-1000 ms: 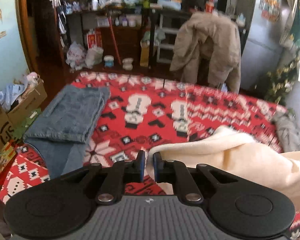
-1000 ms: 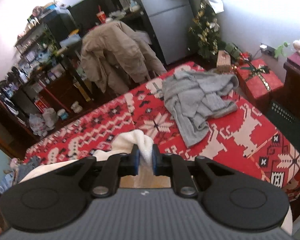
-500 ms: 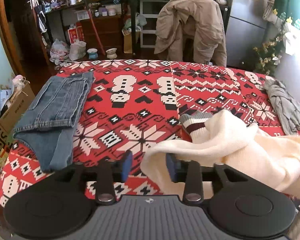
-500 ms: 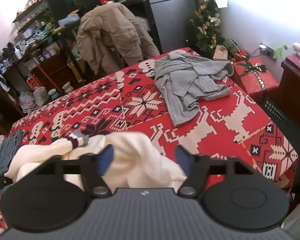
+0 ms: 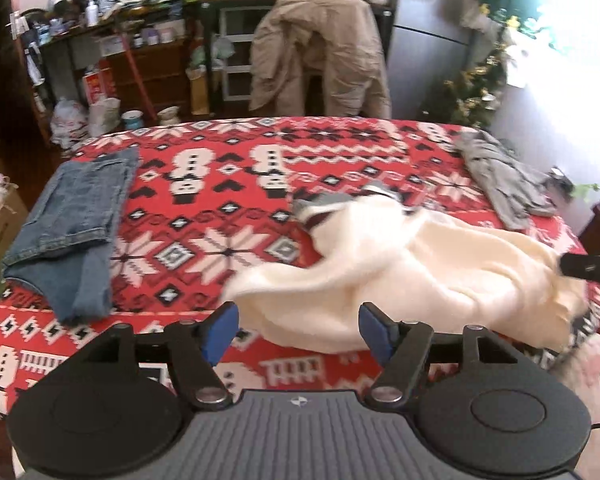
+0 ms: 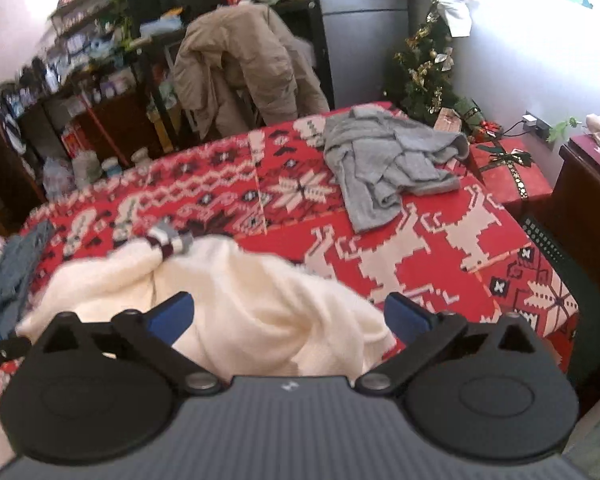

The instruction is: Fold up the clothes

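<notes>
A cream sweater (image 5: 400,272) with striped cuffs lies crumpled near the front edge of a table covered in a red patterned cloth (image 5: 228,208). It also shows in the right wrist view (image 6: 236,300). My left gripper (image 5: 298,330) is open and empty, just in front of the sweater's near edge. My right gripper (image 6: 288,314) is open wide and empty, above the sweater's near part. Its tip shows in the left wrist view (image 5: 588,266) at the right edge.
Folded blue jeans (image 5: 76,216) lie at the table's left. A crumpled grey garment (image 6: 384,164) lies at the far right. Behind the table a chair holds a tan jacket (image 5: 320,52). A red gift box (image 6: 508,172) and cluttered shelves (image 5: 120,52) stand around.
Both grippers were shut on the cream sweater a second ago. They have opened and let it go. The sweater has dropped onto the table, and both grippers have pulled back.
</notes>
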Demonstrator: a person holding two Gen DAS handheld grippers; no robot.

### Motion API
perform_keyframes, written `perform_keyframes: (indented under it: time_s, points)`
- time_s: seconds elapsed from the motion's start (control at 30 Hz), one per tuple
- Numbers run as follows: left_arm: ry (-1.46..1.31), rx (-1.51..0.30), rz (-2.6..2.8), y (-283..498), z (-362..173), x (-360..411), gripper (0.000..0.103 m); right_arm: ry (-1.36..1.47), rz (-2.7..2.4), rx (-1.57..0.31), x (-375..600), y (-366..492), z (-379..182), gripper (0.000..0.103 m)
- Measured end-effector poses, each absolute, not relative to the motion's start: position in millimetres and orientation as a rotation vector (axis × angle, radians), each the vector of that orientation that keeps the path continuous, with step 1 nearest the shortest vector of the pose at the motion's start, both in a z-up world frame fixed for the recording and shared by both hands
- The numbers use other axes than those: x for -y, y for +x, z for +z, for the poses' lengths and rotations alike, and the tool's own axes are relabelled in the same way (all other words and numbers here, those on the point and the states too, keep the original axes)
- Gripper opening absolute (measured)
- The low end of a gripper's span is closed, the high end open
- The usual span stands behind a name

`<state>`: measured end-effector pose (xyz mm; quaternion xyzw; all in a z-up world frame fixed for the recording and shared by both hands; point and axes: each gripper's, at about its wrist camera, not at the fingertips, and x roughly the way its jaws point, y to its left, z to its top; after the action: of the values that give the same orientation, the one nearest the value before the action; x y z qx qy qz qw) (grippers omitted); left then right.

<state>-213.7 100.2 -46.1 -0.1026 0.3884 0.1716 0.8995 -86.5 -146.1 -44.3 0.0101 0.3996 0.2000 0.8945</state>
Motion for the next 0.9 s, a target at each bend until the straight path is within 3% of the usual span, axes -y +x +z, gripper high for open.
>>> perform_keyframes:
  time_s: [0.1,0.17,0.5,0.57,0.6,0.73,0.83,0.9]
  points:
    - [-0.148,-0.776,0.326,-214.9,-48.1,-82.2,0.07,0.011,0.43,-0.858,142.9,-94.2,-49.1,0.102]
    - [-0.089,-0.768,0.302,-212.8,-53.5,-72.4,0.079,0.008,0.437,-0.869,143.0,-98.8,-50.6,0.102]
    - [-0.033,-0.687,0.07,-204.8,-64.1,-52.4,0.081,0.003,0.385,-0.869,151.1,-104.4,-52.2,0.102]
    - [0.005,-0.665,0.106,-204.2,-62.6,-45.9,0.099,0.009,0.382,-0.875,153.5,-104.7,-53.3,0.102]
    - [0.032,-0.666,0.113,-202.8,-62.2,-42.8,0.1,0.011,0.381,-0.878,154.5,-105.1,-54.0,0.102]
    - [0.225,-0.689,0.001,-193.4,-61.3,-23.1,0.096,0.019,0.372,-0.882,158.1,-106.7,-56.8,0.102]
    - [0.334,-0.713,-0.09,-184.9,-62.5,-14.2,0.078,0.021,0.325,-0.863,163.4,-106.5,-58.0,0.102]
    - [0.382,-0.71,-0.144,-181.4,-61.9,-11.7,0.077,0.042,0.303,-0.844,168.5,-106.2,-58.2,0.102]
